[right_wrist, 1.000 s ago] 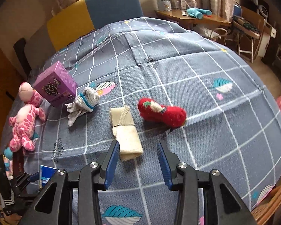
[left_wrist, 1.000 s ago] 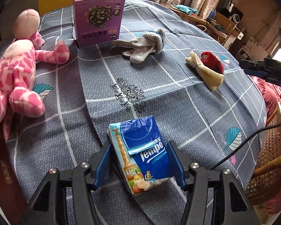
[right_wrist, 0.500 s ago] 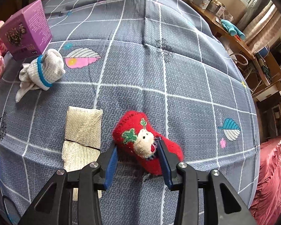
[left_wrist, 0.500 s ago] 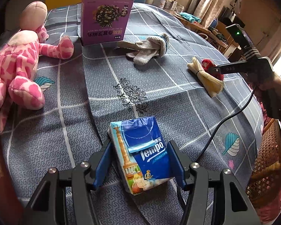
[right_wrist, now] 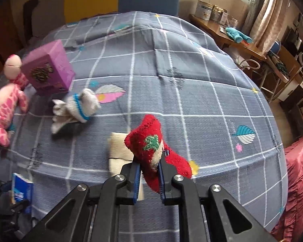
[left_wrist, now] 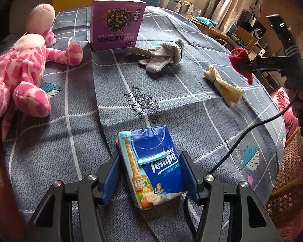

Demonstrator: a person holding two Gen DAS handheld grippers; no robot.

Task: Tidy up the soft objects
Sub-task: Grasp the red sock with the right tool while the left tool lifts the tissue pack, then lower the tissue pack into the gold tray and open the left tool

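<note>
over bedspread (right_wrist: 192,84), red sock (right_wrist: 149,141) (pinched) in right claw (right_wrist: 148,173)

Right tongs (right_wrist: 149,168) pinched tight; left tongs (left_wrist: 150,176) clamp partway closed.

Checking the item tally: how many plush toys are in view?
2: a pink plush toy lying at the bedspread's left edge, and a blue plush toy on the wooden desk beyond the bed. Others may be hidden.

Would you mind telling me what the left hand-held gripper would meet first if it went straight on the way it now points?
Probably only the checked bedspread: beyond the tissue pack held in the left hand-held gripper, the line looks free, though depth is unclear.
</note>
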